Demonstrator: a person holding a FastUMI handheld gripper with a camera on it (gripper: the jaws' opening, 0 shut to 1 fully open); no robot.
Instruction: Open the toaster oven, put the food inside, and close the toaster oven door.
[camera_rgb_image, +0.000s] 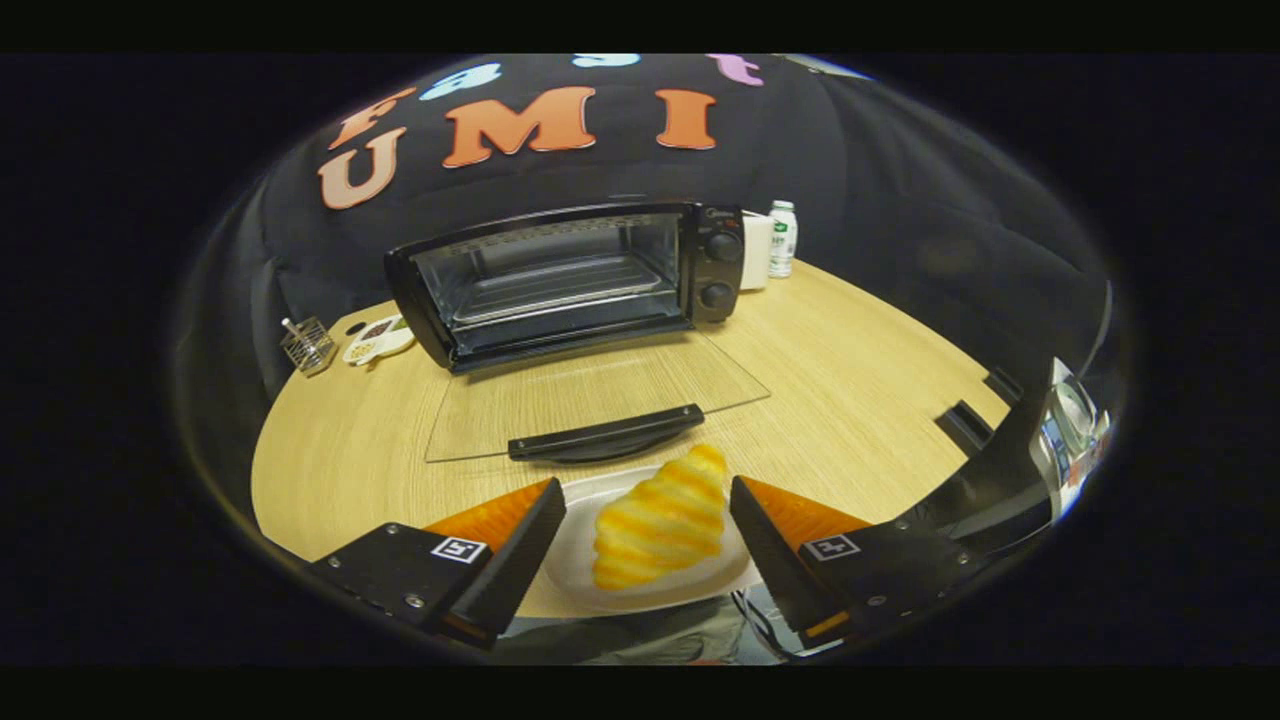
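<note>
One step done: black toaster oven (565, 285) glass door (590, 400) is down. Yellow croissant-shaped food (660, 520) sits on white plate (575, 560), unloaded; claw (645, 535) wide, fingers either side, not gripping.

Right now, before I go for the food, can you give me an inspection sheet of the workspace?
Surface: light wooden table, flat.
Job's things: black toaster oven, glass door folded down flat, rack bare; yellow striped croissant on white plate.
Clutter: small wire basket, white snack dish, white bottle.
Grippers: gripper open, fingers flanking the croissant, not touching.
Cables: nothing seen.
Surroundings: black cloth wall.
</note>
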